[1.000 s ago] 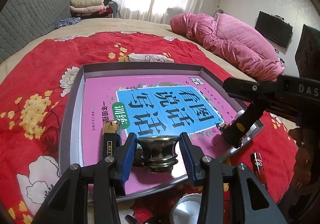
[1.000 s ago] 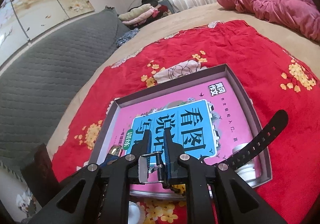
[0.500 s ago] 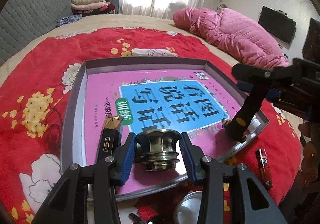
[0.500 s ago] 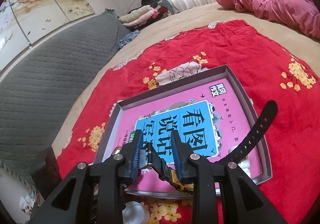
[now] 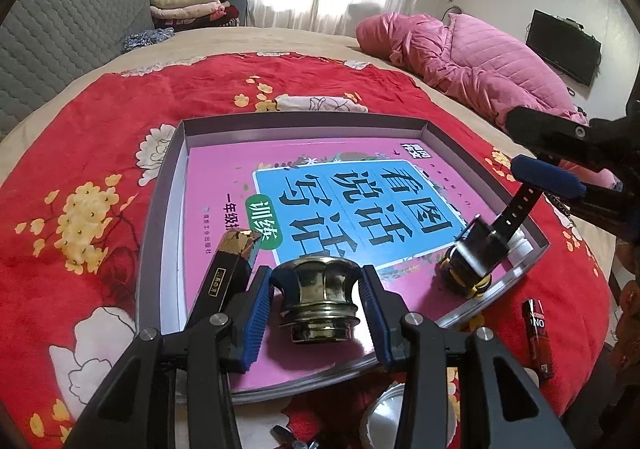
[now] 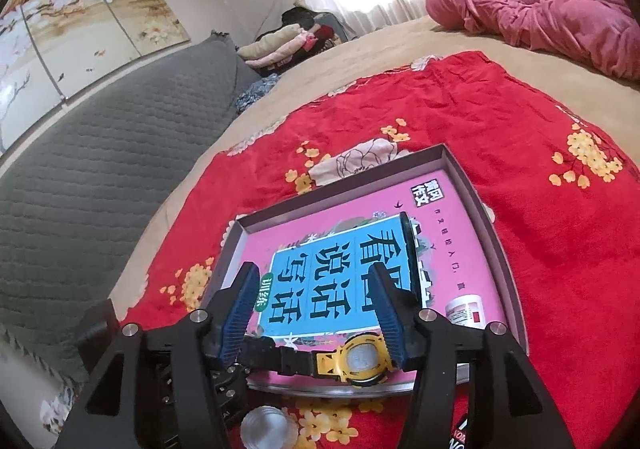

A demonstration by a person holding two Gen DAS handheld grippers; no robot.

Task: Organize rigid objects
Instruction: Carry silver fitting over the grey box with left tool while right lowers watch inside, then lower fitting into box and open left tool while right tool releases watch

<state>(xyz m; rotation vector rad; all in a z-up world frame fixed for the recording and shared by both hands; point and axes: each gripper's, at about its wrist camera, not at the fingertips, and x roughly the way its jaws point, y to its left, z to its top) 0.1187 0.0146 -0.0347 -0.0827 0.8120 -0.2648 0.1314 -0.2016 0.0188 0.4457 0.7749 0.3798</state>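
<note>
1. Tray (image 5: 160,209): shallow grey box lid on the red floral bedspread (image 5: 100,121), lined with a pink and blue book (image 5: 352,193). Judged to be the collecting place for the loose items.
2. Brass knob (image 5: 318,297): sat upright at the near edge of the tray, on the book. The left gripper (image 5: 318,313) had its blue pads at either side of the knob, close against it; whether they pressed or had just let go could not be told.
3. Dark bar with gold end (image 5: 228,269): lay in the tray just left of the knob, close to the left finger.
4. Yellow-cased watch (image 6: 360,359): lay on its side at the tray's near right corner, one strap standing up. The right gripper (image 6: 316,313) stood wide above it, holding nothing; judged released there.
5. White jar (image 6: 464,309): rested in the right corner, just beyond the watch.
6. Outside the tray, near side: small red and black tube (image 5: 538,333) on the right and a round silver lid (image 6: 266,427), judged not yet collected.
7. Open room: the far half of the book stood bare; the low tray walls were the only edge to clear.
</note>
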